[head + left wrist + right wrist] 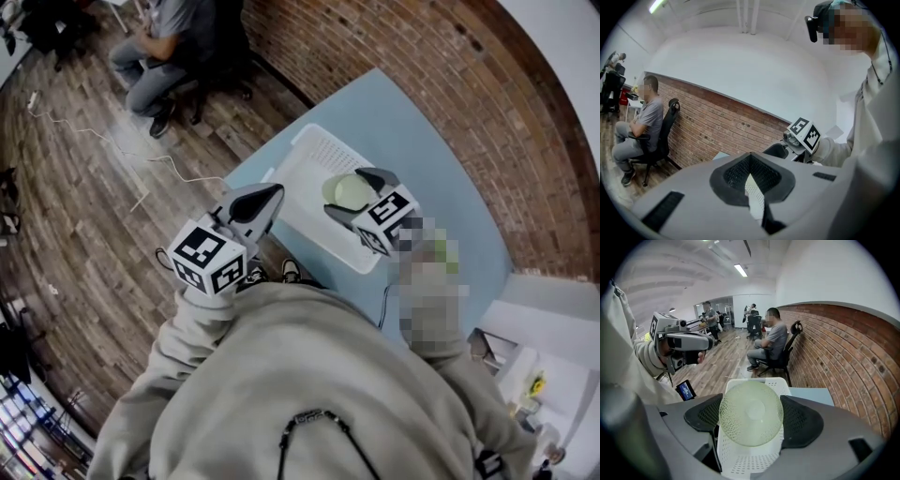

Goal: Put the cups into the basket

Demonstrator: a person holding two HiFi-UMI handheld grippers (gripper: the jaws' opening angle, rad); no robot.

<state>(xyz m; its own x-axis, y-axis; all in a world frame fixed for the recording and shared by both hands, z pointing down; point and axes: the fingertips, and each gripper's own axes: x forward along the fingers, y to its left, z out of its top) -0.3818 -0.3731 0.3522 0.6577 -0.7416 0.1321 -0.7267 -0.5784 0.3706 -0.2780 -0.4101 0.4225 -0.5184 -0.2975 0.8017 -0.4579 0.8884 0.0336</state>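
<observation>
A pale green see-through cup [345, 190] [751, 414] hangs over the white perforated basket [305, 173] [754, 461]. My right gripper [356, 194] [751, 422] is shut on it, its base turned toward the right gripper camera. The basket stands on a light blue table [403, 122], and what shows of its inside holds nothing. My left gripper [269, 196] [751, 161] is shut and holds nothing. It hovers by the basket's near left edge, and a sliver of basket [755, 197] shows past its jaws.
A brick wall [422, 66] runs along the table's far side. A person sits on an office chair [159, 56] [771, 345] on the wooden floor to the left. A white cable [103, 141] trails across the floor. White furniture [544, 366] stands at the right.
</observation>
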